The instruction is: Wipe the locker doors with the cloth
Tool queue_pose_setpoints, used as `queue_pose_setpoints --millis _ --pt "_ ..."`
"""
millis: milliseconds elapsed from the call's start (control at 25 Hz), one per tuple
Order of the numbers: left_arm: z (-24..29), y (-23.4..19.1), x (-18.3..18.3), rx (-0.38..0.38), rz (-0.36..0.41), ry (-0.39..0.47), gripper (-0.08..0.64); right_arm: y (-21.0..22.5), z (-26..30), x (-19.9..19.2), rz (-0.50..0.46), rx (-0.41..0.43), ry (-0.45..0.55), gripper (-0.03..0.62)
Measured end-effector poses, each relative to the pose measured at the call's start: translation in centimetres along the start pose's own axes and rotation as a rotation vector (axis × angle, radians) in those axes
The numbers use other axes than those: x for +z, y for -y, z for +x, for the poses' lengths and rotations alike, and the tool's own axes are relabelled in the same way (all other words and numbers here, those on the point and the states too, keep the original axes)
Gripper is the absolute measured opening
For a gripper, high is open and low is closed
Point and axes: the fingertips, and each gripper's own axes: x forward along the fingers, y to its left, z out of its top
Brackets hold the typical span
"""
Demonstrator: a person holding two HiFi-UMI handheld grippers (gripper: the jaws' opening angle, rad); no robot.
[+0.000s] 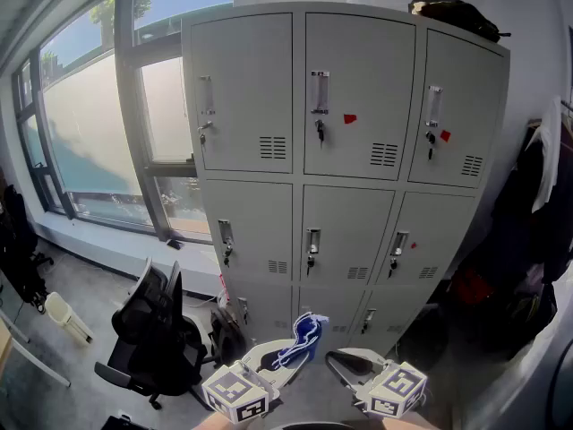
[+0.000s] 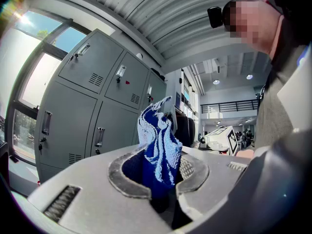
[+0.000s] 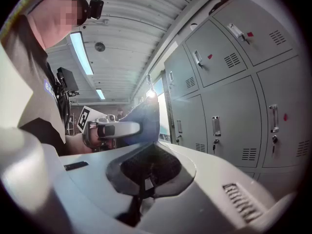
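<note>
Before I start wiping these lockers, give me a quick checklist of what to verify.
1. Cloth grip: ok. The blue cloth is clamped in the left claw, bunched upward.
2. Right claw free: ok. It is shut on nothing.
3. Cloth on a door: not ok. It is clear of the locker doors.
4. Doors closed: ok, all those in view.
5. Snag points: not ok. Keys dangle from the locks; probably best to wipe round them.
</note>
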Motion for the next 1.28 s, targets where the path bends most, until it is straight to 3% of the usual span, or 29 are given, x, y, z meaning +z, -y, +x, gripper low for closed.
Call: queue_pose_setpoints --millis 800,1080,1280 --pt "-0.1 -0.7 -0.8 0.017 -0.015 -0.015 0.092 -0.3 0.4 0.1 0.017 0.033 0.013 0.006" --pt "0.6 -1.0 -1.0 0.059 -0.016 -0.020 0.092 0.5 0.6 0.0 0.028 0.071 0.001 0.006" --pt "0.8 -1.9 0.3 0.137 0.028 -0.011 0.092 1.2 0.4 0.4 0.032 0.121 0.010 0.006"
